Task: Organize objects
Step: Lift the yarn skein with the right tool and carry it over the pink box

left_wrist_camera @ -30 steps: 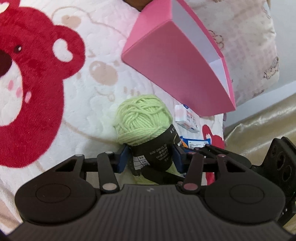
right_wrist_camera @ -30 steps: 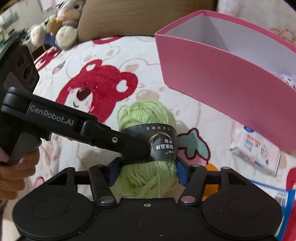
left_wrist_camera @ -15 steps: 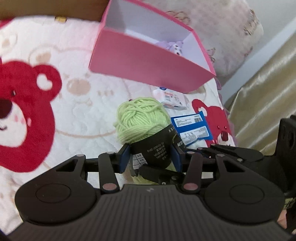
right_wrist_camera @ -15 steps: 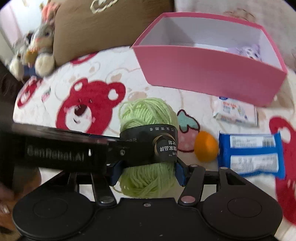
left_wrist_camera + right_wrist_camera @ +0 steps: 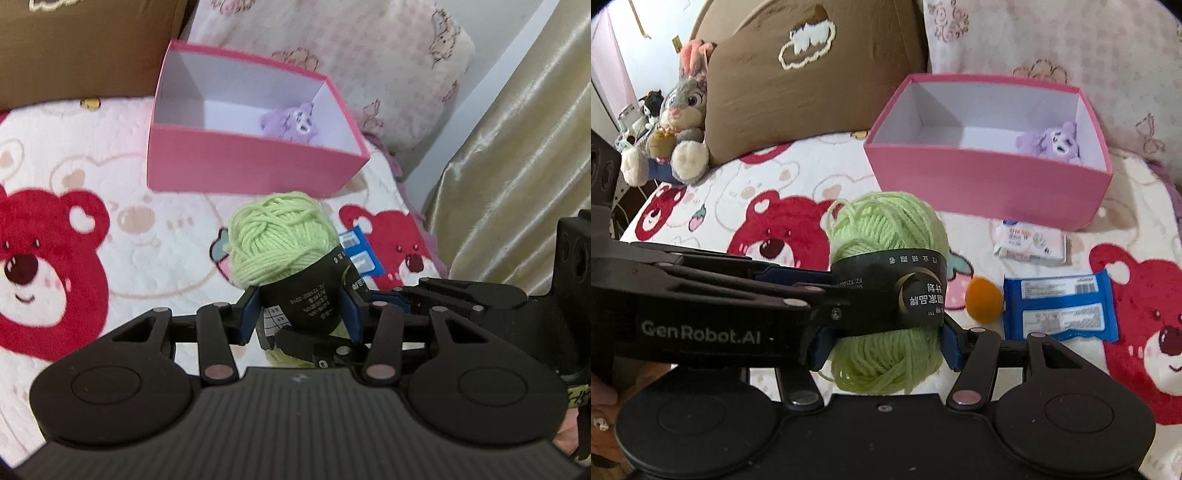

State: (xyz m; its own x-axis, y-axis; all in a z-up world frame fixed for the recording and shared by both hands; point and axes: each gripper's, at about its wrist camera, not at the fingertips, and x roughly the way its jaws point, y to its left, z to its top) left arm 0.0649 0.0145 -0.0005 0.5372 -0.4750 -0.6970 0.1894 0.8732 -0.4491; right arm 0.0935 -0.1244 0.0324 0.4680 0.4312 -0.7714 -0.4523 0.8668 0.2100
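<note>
A ball of light green yarn [image 5: 277, 240] with a black paper band hangs above the bear-print blanket [image 5: 110, 206]. My left gripper [image 5: 300, 314] is shut on the band from one side. My right gripper [image 5: 884, 343] is shut on the same yarn [image 5: 886, 229], crossing the left one. Beyond the yarn stands an open pink box [image 5: 979, 184] with white inner walls. A small purple plush [image 5: 1056, 142] lies in its right end, also seen in the left wrist view as the purple plush [image 5: 291, 122] inside the pink box [image 5: 251, 162].
On the blanket under and right of the yarn lie an orange ball [image 5: 984, 297], a blue packet [image 5: 1060, 306] and a white tissue pack [image 5: 1030, 243]. A brown cushion [image 5: 812, 74] and a bunny plush [image 5: 679, 110] sit at the back left. A gold curtain [image 5: 517, 147] hangs on the right.
Both grippers have risen with the yarn held between them and rolled toward level. The pink box's inside and the purple plush have come into view.
</note>
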